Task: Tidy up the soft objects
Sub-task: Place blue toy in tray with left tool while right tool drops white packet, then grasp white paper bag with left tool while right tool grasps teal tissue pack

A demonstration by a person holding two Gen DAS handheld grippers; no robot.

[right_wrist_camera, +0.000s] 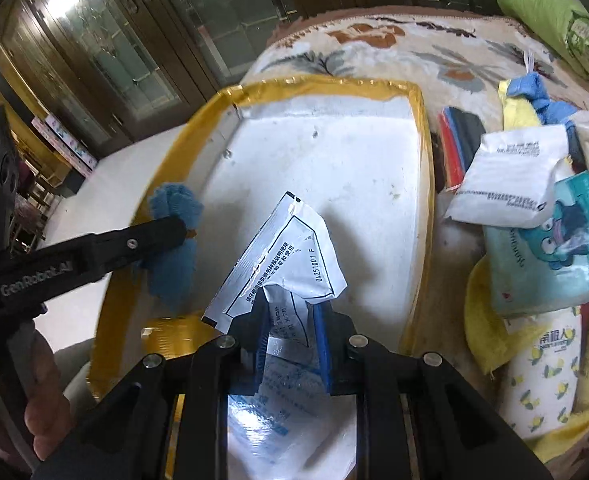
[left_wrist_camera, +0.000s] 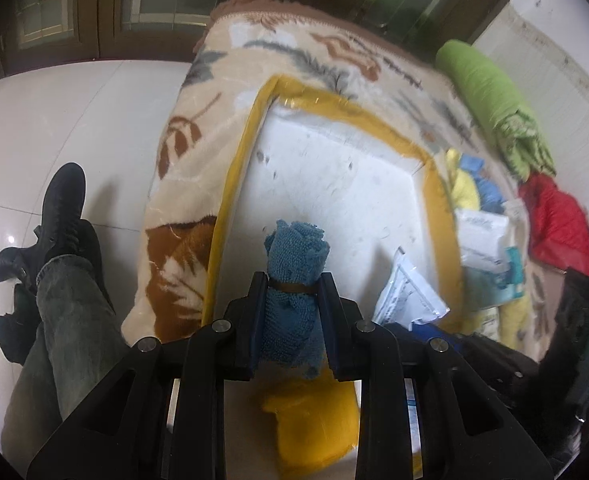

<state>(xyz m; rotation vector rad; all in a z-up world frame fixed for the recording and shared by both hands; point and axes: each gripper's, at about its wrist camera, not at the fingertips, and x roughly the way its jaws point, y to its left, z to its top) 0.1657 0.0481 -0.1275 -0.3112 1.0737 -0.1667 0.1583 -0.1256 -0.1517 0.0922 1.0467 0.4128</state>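
- Two hand-held grippers work over a white tray [left_wrist_camera: 334, 184] rimmed in yellow, lying on a leaf-print blanket [left_wrist_camera: 198, 120].
- Left hand-held gripper [left_wrist_camera: 294, 284] pinches a rolled blue cloth [left_wrist_camera: 294, 256] above the tray's near edge.
- Right hand-held gripper [right_wrist_camera: 290, 312] pinches a white packet [right_wrist_camera: 282, 256] over the tray.
- More packets and cloths [right_wrist_camera: 526, 216] lie piled right of the tray.

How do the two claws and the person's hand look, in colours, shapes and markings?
Both claws, left and right, are matte black angular frames with silver pivot bolts and blue finger pads. The left claw's side carries white "GenRobot.AI" lettering. A bare hand grips its handle; no cables are visible.
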